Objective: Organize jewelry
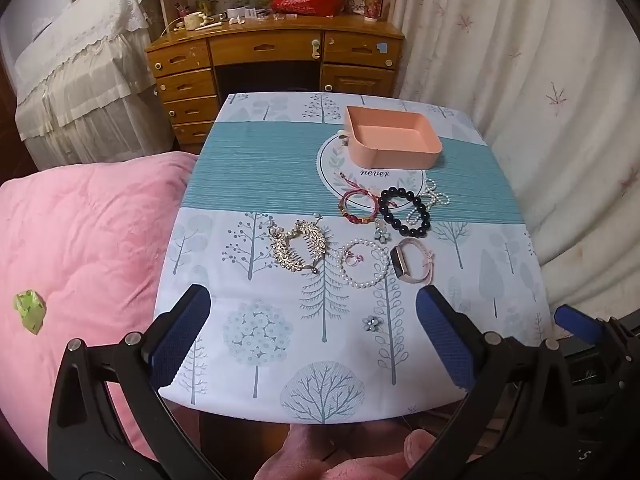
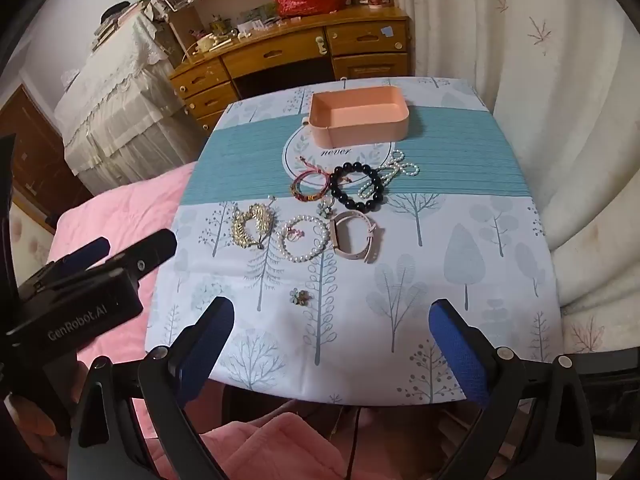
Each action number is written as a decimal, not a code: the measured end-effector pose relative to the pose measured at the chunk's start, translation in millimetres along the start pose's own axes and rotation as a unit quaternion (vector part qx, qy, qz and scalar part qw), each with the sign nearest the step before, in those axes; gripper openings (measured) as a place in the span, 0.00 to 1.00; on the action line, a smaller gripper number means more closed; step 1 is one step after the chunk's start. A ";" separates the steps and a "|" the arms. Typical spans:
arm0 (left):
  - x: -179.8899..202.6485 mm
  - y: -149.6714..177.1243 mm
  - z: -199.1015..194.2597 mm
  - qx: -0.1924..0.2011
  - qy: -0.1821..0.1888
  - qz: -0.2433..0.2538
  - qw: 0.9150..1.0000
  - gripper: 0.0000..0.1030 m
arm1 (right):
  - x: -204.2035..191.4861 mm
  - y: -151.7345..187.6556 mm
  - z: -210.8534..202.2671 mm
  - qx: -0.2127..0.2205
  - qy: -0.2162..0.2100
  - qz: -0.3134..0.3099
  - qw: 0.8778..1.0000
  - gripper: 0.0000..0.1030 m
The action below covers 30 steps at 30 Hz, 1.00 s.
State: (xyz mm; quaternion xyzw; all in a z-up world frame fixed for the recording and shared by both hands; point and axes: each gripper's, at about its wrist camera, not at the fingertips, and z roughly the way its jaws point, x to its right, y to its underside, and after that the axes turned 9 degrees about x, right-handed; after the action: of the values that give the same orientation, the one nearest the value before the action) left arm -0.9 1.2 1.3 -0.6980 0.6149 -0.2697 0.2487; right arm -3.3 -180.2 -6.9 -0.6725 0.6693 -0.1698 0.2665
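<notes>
Left wrist view, items listed left to right on the tree-print tablecloth (image 1: 256, 148).

1. Gold rhinestone hair comb (image 1: 298, 249): leftmost piece, long axis running away from the camera, alone on the white band.
2. Small flower brooch (image 1: 373, 322): nearest item, lying ahead and slightly right of centre between the spread fingers of the left gripper (image 1: 312, 340); jaws released, nothing held.
3. White pearl bracelet (image 1: 363, 263) with a small ring inside it.
4. Red cord bracelet (image 1: 360, 205), farther back.
5. Black bead bracelet (image 1: 404, 211).
6. Pink watch (image 1: 412, 266), strap looped.
7. Pink tray (image 1: 394, 136): empty, at the far side, beyond every piece.

Right wrist view: right gripper (image 2: 332, 340) likewise released and empty, hovering at the near edge. The brooch (image 2: 301, 297) sits just ahead, left of its centre line; either hand appears equally near, the tray straight beyond.
</notes>
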 end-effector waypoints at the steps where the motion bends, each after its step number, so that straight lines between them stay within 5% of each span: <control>1: -0.9 -0.3 -0.9 0.003 0.002 0.000 1.000 1.00 | -2.3 0.1 0.4 0.001 -0.001 -0.003 1.000 0.97; 30: 14.6 -6.9 -6.9 0.024 -0.003 0.044 0.999 1.00 | -6.5 -5.8 -9.6 0.030 0.008 -0.012 0.999 0.97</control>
State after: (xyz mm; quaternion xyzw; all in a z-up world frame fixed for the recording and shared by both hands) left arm 0.8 -12.6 12.0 -0.6651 0.6376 -0.2707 0.2790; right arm -4.6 -175.3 5.0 -0.6710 0.6578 -0.1979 0.2791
